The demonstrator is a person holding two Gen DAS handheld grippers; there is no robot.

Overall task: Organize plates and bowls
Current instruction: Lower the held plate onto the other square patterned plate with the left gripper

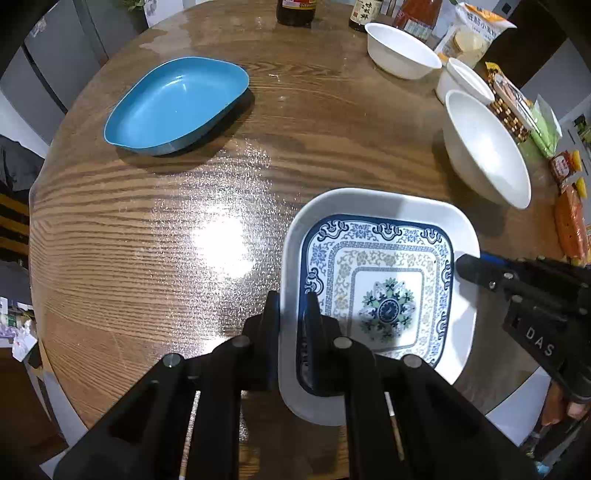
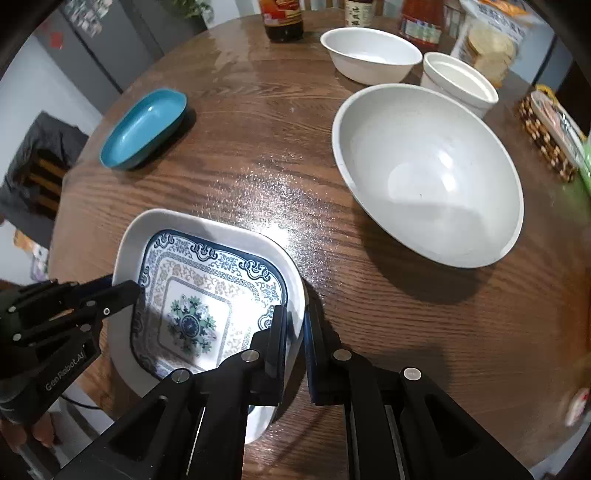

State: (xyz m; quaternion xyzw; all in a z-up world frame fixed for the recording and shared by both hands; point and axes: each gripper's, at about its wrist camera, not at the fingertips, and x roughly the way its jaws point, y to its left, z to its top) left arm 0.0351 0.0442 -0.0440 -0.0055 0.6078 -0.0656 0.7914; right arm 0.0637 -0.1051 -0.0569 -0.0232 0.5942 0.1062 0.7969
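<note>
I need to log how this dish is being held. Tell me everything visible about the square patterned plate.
The square patterned plate is white and glossy, ceramic or melamine by its look, with rounded corners, a raised rim and a blue floral border around a central medallion. It is empty and roughly level over the wooden table. The left gripper clamps one rim, the right gripper the opposite rim.

To my left the table [image 1: 147, 229] lies bare up to the blue dish [image 1: 177, 105], wide enough for passing. On my right the big white bowl [image 2: 424, 173] stands near, with two smaller white bowls [image 2: 369, 55] and bottles [image 2: 282, 18] crowding the far edge.
</note>
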